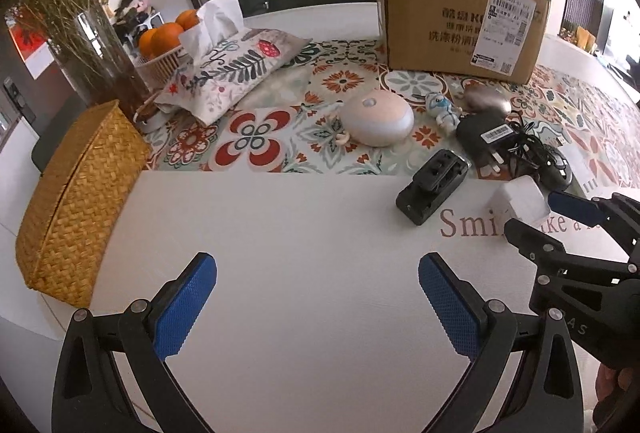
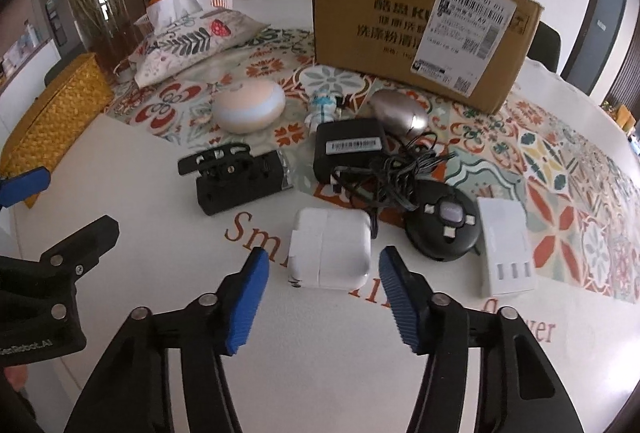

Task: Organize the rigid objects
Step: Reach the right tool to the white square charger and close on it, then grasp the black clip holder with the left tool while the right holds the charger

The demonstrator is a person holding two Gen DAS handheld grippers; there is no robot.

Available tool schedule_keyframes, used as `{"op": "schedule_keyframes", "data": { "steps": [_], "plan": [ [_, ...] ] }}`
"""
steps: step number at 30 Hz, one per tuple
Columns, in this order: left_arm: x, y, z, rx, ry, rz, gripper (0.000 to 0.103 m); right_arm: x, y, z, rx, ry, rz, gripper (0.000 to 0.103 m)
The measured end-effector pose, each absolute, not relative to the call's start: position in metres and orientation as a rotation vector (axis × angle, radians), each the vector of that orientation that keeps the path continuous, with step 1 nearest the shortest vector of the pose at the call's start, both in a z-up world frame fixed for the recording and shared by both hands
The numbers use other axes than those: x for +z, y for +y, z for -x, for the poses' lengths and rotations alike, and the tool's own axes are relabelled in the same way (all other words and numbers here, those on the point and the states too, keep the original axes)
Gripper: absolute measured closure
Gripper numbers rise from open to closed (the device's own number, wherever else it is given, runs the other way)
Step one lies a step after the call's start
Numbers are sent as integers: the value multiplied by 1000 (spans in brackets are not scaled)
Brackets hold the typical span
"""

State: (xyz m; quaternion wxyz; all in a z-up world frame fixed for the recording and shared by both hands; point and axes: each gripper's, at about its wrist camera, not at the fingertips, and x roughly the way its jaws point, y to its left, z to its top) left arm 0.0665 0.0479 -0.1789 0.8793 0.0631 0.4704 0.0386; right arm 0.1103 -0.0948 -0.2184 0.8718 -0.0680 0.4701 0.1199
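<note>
- Lying on the white surface [image 2: 168, 265]: white charger [image 2: 330, 247], just ahead of the right tool [image 2: 324, 297], untouched between spread pads.
- Crowding behind: black clip block [image 2: 236, 177], tangled adapter [image 2: 348, 149], round remote [image 2: 444, 225], white pack [image 2: 506, 249].
- Hanging released over bare surface: left tool [image 1: 318, 309].
- Standing beyond: cardboard box [image 2: 404, 29], wicker basket [image 1: 80, 201].

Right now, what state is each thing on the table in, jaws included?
Left gripper: jaws open, nothing between them.
Right gripper: jaws open, just short of the white charger, not touching.
White charger: lying flat, free.
Black adapter: flat, cord tangled beside it.
Cardboard box: standing; top not visible.
Wicker basket: inside not visible.
Tissue pouch: tissue sticking out.
</note>
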Motion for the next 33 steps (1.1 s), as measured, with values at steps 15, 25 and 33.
{"op": "schedule_keyframes", "data": {
  "steps": [15,25,33],
  "plan": [
    [-199,48,-78,10,968,-111,0,-237,-91,-124,252,952,125,49],
    [-199,35,-80,-70,945,-145,4,-239,-98,-120,248,952,86,57],
    [-192,20,-85,-257,917,-217,13,-221,-107,-103,225,958,34,57]
  ]
}}
